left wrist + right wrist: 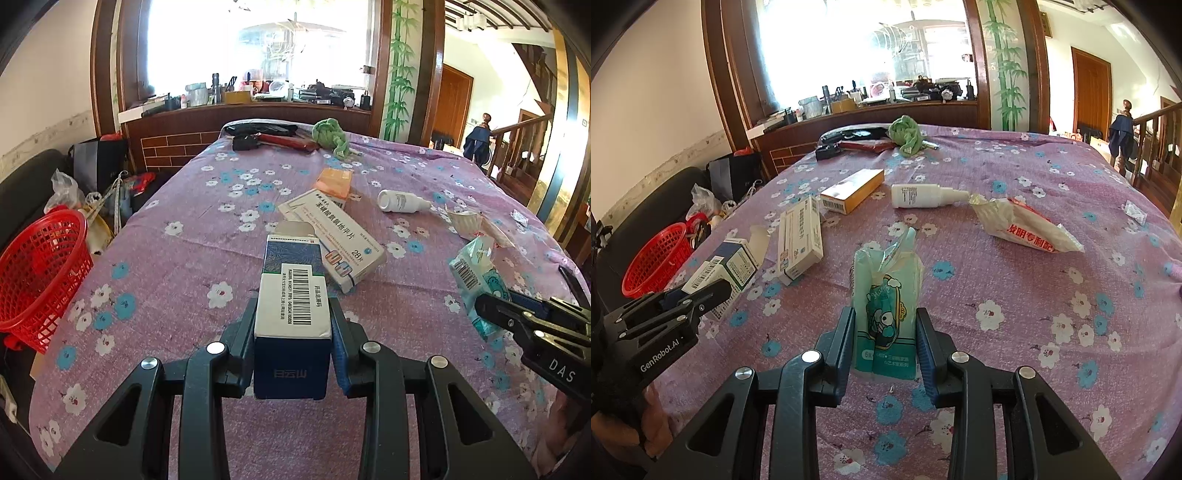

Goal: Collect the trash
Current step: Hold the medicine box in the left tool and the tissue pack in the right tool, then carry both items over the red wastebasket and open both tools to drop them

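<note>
My left gripper (pixel 293 321) is shut on a blue and white medicine box (pixel 291 295) with an open top flap, held just above the table; it also shows in the right wrist view (pixel 727 264). My right gripper (pixel 886 332) is shut on a teal tissue packet (pixel 886 295), which also shows in the left wrist view (pixel 476 273). A red mesh basket (pixel 40 273) sits off the table's left edge. On the cloth lie a white pill box (pixel 332 236), an orange box (pixel 853 190), a white spray bottle (pixel 923 195) and a crumpled white wrapper (pixel 1027 229).
The table has a purple flowered cloth (pixel 1034 295). At its far end lie a green cloth (pixel 330 134), a black case (pixel 262 129) and a red item (pixel 288 142). A small sachet (pixel 1134 212) lies at the right. Bags and a dark sofa (pixel 22 181) stand left.
</note>
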Available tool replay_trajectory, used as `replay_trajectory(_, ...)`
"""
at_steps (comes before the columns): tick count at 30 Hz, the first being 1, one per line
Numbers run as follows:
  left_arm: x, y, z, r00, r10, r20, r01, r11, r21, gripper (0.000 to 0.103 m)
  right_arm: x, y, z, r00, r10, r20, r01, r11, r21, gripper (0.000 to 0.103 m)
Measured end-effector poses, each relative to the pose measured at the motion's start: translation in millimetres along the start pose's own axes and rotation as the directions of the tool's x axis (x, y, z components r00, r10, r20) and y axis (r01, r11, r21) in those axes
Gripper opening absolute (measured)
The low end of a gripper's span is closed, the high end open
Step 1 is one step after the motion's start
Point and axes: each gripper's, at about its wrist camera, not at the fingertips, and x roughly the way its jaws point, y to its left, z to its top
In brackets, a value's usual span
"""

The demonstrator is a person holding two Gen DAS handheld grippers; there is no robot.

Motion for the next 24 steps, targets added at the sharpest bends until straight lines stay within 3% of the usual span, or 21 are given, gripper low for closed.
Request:
replay_trajectory(14,-27,47,13,0.998,0.061,0.035,-0.058,0.996,-0.069,0.033,-2,44,20,0.992,0.115,-0.048,-0.117,0.992,-0.039,0.035)
replay_trajectory(24,-54,107,24,0.99,0.124,0.067,-0.112,0.982,-0.152,0.033,5,101,42,0.975,0.204,-0.094,-0.213,0.972,-0.098,0.035)
